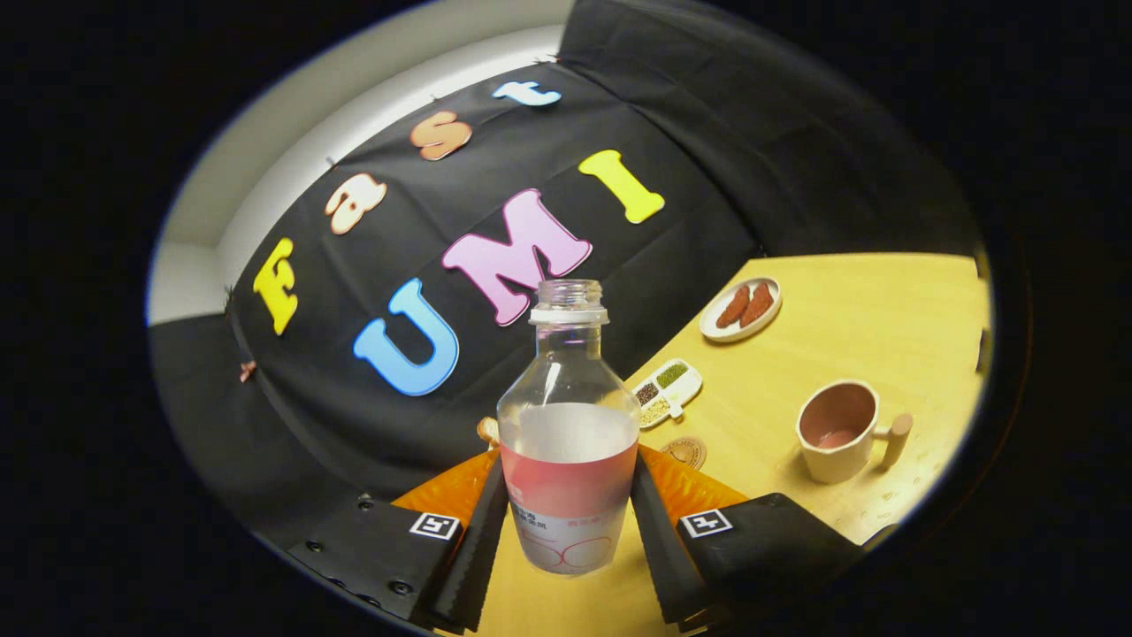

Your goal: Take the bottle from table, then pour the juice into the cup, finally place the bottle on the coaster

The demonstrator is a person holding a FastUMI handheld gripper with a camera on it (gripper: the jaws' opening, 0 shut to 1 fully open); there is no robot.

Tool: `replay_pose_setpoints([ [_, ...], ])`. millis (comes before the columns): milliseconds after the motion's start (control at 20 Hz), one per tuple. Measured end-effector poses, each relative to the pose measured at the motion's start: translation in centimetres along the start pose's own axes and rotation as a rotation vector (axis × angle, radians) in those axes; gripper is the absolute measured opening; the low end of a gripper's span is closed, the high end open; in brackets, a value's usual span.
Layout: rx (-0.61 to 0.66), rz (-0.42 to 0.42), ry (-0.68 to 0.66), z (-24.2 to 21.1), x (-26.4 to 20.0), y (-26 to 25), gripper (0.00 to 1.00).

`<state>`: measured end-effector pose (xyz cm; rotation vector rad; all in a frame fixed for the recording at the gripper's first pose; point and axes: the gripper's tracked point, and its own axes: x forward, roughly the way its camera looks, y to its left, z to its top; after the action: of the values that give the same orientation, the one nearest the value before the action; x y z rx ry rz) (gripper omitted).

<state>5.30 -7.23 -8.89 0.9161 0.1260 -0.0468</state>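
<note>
Your gripper [568, 518] is clamped on the uncapped bottle [568, 425], both fingers pressing its labelled lower body, with its open neck pointing away from you. Off to the right on the wooden table [849, 301] stands the handled cup [838, 431], a little pink juice at its bottom. The round coaster [686, 451] lies between bottle and cup, just beside the right finger.

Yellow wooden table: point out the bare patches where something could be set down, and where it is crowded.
Free: the yellow wooden table between the oval plate of brown snacks and the beige mug. Crowded: the white sectioned dish and round coaster, just beyond the claw clamping the clear bottle.
</note>
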Motion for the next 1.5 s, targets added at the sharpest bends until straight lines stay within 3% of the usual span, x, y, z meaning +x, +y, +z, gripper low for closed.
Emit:
replay_pose_setpoints([
  [150,0.16,-0.024,-0.012,0.7,0.0,-2.1,0.75],
  [850,0.608,-0.074,0.038,0.8,0.9,-7.2,0.75],
  [1500,0.932,-0.103,0.053,0.8,1.5,-10.4,0.75],
])
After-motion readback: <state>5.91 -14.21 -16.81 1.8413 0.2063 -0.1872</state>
